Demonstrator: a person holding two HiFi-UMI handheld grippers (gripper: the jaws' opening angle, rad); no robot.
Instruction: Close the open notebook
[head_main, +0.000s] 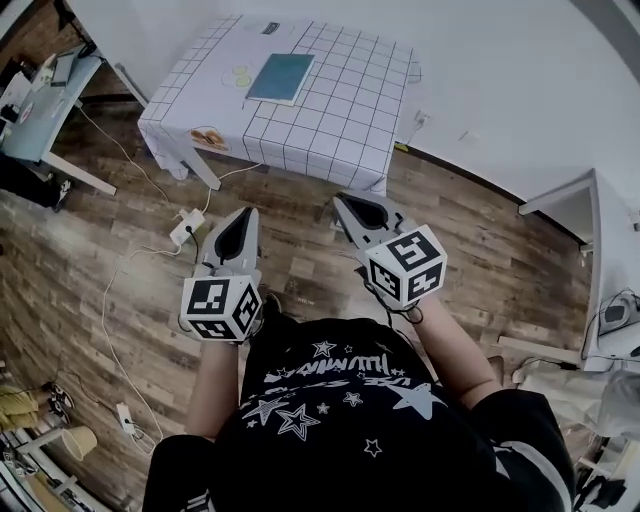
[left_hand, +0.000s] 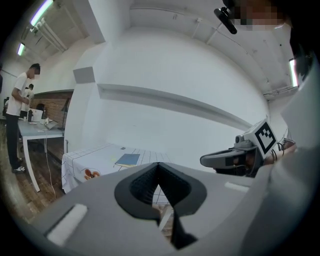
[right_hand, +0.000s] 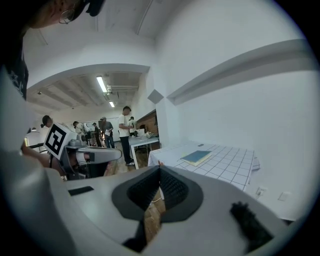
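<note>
Lying flat on the worktop's (head_main: 345, 150) grid-checked cloth is a rectangular teal notebook (head_main: 281, 78); well short of that worktop, the left tool (head_main: 248, 216) and right tool (head_main: 341, 203) are each pressed together, empty.

Ahead of you: table w/ grid cloth (head_main: 345, 130) on wood floor (head_main: 90, 290); power strip (head_main: 186, 228) w/ cables near its left legs; desk (head_main: 35, 120) far left.
</note>
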